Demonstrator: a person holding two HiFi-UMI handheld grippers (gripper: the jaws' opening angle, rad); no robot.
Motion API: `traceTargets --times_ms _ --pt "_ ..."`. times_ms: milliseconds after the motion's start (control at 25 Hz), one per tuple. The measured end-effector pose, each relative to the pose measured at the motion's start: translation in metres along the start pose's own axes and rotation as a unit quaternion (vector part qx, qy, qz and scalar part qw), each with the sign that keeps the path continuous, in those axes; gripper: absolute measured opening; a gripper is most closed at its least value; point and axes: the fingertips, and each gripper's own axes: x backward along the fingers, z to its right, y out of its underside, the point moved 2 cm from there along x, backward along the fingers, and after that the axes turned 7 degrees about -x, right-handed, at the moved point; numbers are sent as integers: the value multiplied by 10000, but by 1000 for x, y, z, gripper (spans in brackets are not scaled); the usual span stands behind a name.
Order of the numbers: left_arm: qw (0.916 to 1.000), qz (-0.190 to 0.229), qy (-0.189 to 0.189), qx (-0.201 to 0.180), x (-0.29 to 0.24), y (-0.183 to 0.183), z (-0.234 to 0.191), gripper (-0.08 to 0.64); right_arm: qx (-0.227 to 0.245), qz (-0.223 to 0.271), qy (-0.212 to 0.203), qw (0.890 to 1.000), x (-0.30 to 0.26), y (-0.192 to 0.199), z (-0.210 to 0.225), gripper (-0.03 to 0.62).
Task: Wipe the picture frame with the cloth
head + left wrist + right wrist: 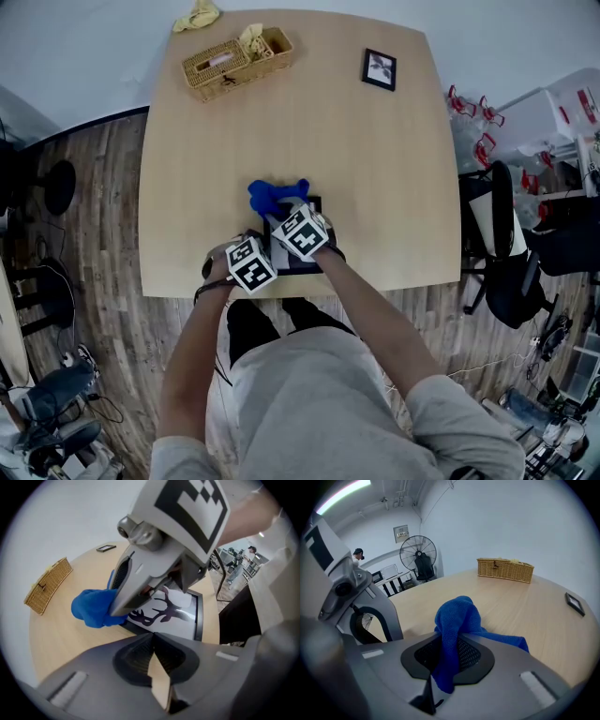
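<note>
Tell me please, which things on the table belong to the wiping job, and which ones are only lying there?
For the job:
- blue cloth, clamped in the right gripper
- large picture frame with the deer print, near the person

Only lying there:
- wicker basket
- yellow cloth beside the basket
- small picture frame at the far side

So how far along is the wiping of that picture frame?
Done: the blue cloth is off the table and clamped in the right gripper. In hand: that gripper holds the cloth down at one edge of the picture frame, which lies flat; the left gripper, jaws shut, sits beside it. Left: most of the glass lies uncovered; I cannot judge its cleanliness.
</note>
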Motion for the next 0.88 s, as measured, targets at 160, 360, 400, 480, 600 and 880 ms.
traceTargets --times_ms 160,360,400,480,600,880 --pt "10000 -11 -7 1 0 0 1 54 85 -104 -228 9997 4 7 -10 55" --pt "10000 -55 -39 9 0 -1 1 54 487 -254 -429 9976 11 17 -26 54" --pt "10000 -61 -49 12 0 -1 1 54 524 -270 -455 9972 12 20 -28 54" --pt "9999 -64 -74 24 0 -1 1 54 574 -299 -494 9967 13 23 -32 54" --pt "9999 -74 -107 28 0 0 1 54 585 -324 -558 9962 14 28 -38 54" --pt "9998 -124 -96 -117 0 0 2 54 418 -277 -478 9976 19 38 -43 54"
